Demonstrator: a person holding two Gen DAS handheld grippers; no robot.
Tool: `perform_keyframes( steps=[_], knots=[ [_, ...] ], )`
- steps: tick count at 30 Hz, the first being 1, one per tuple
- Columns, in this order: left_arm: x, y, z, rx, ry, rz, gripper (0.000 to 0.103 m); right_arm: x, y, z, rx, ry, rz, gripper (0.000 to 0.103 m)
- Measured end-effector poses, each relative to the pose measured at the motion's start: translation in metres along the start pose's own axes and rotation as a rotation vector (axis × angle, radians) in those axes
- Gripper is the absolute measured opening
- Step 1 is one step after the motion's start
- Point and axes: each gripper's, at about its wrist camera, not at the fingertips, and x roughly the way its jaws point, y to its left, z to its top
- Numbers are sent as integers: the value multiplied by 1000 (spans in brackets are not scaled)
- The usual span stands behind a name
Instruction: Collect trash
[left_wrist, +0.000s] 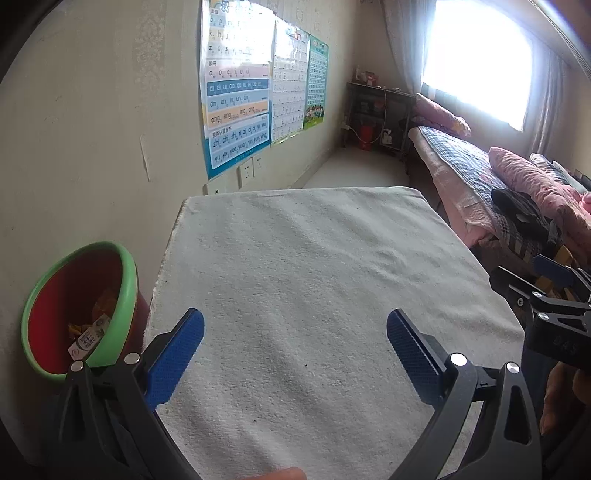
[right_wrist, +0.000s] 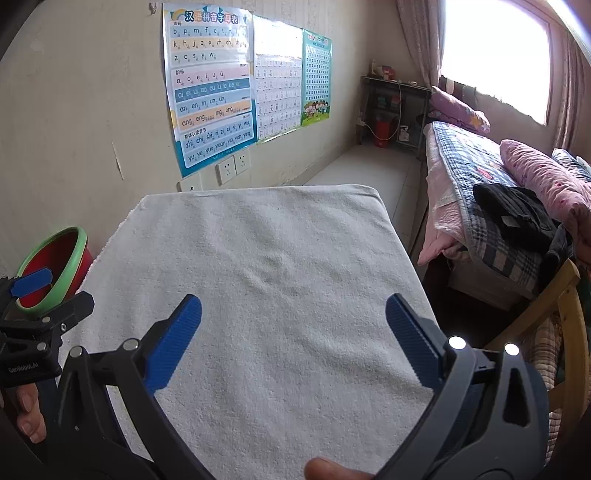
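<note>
A red bin with a green rim (left_wrist: 79, 310) stands on the floor at the table's left side, against the wall; wrappers and a small carton (left_wrist: 88, 334) lie inside it. The same bin (right_wrist: 55, 273) shows at the left edge of the right wrist view. My left gripper (left_wrist: 295, 328) hovers over the white cloth-covered table (left_wrist: 295, 258), open, with nothing between its blue pads. My right gripper (right_wrist: 293, 314) is also open and empty above the table (right_wrist: 258, 266). I see no loose trash on the cloth. Each gripper appears at the edge of the other's view.
The wall on the left carries posters (left_wrist: 236, 92) and sockets (right_wrist: 232, 168). A bed with a plaid quilt and pink bedding (right_wrist: 498, 192) runs along the right. A wooden chair back (right_wrist: 565, 295) is near the table's right edge. A dark shelf (left_wrist: 380, 114) stands at the far end.
</note>
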Motion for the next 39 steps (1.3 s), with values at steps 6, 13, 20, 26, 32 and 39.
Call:
perform_keyframes(
  steps=[6,13,20,26,32,39],
  knots=[
    [2,-2,0,8,6,-6,95,2,0,0,1,9,4,98],
    [5,-2,1,8,16,-15,95,1,0,0,6,5,-2,98],
    [3,-3,1,8,11,-17,95,1,1,0,3,6,0,98],
    [3,-4,0,11,10,-20,95,1,0,-1,4,7,-2,98],
    [2,-6,-1,19,2,-28,95,2,0,-1,3,13,-1,98],
    [1,-11,0,37,-6,-15,95,0,1,-1,2,11,-2,98]
  ],
)
